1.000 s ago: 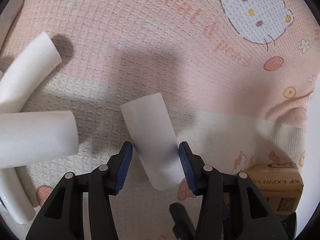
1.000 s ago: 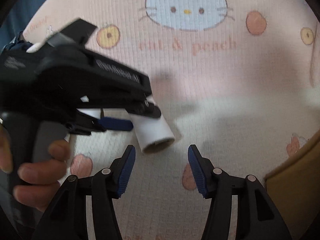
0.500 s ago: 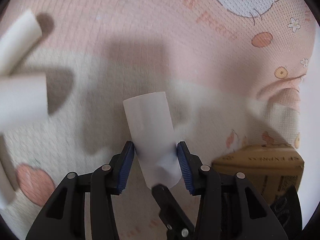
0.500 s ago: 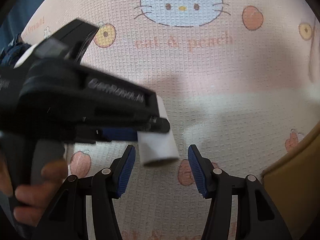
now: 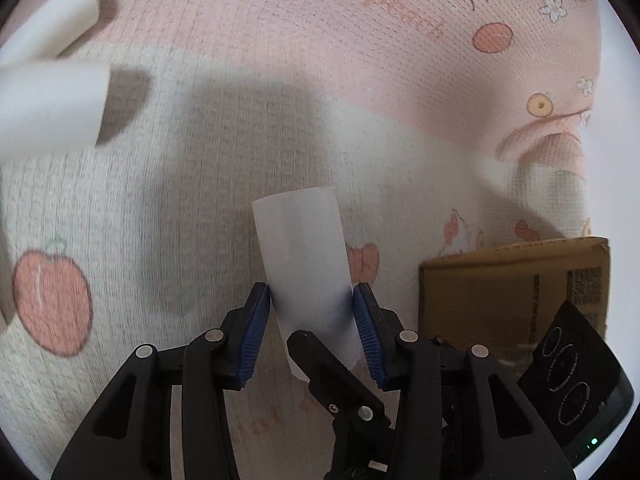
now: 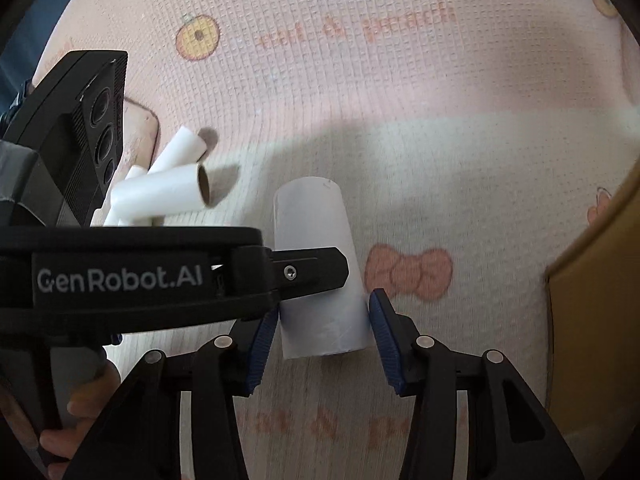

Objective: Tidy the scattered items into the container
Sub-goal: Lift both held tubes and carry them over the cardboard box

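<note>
white tube (image 5: 306,276) lengthwise, pointing away

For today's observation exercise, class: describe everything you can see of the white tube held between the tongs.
The white tube is a smooth, matte cylinder, seemingly paper or card, with a flat-cut far end. It is lifted above the patterned mat, pointing away, tilted slightly. The left tongs press their blue pads on both its sides near the lower end. The right tongs flank its near end, left pad touching, right pad slightly apart.

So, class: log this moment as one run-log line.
left gripper: shut on tube | right gripper: open, straddling tube's end | tube: off mat | box: right | pile: left
</note>
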`<state>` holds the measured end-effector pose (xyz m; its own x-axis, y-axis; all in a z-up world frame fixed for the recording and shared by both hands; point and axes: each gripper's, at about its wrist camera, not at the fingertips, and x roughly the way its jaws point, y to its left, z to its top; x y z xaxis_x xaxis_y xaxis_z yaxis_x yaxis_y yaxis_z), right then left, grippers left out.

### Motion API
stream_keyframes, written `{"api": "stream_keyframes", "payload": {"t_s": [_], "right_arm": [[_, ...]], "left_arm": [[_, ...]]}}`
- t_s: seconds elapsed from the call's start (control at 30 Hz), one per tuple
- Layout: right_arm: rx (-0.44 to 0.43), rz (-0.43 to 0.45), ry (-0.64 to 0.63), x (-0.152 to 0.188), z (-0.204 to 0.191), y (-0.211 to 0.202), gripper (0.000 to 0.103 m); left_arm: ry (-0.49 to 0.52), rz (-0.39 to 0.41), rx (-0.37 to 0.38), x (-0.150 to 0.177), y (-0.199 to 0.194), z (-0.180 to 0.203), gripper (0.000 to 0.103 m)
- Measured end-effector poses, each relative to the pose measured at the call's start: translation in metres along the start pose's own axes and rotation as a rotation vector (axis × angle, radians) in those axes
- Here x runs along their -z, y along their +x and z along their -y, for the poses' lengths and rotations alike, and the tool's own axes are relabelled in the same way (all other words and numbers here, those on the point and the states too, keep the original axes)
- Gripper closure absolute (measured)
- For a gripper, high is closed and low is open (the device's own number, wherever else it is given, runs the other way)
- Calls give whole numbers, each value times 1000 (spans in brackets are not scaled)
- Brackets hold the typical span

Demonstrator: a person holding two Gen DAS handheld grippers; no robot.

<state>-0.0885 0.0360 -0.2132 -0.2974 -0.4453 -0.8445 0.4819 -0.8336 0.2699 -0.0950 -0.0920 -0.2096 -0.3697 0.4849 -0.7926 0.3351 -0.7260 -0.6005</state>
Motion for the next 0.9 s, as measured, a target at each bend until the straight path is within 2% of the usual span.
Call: {"api": "stream_keyframes", "payload": {"t_s": [0.2, 0.4, 0.57, 0.9], "right_arm": [[-14, -48, 13, 7, -6, -6, 59], [-3, -72, 26, 14, -8, -9, 59], [12, -78, 8, 13, -14, -16, 59], [29, 52, -130, 3, -52, -92, 59]], "left_arm": [[-30, 22, 15, -2, -4, -12, 54], [3, 31, 3, 3, -3, -7, 56], [-34, 20, 38, 8, -12, -7, 56], [28, 200, 101, 27, -97, 34, 57]]}}
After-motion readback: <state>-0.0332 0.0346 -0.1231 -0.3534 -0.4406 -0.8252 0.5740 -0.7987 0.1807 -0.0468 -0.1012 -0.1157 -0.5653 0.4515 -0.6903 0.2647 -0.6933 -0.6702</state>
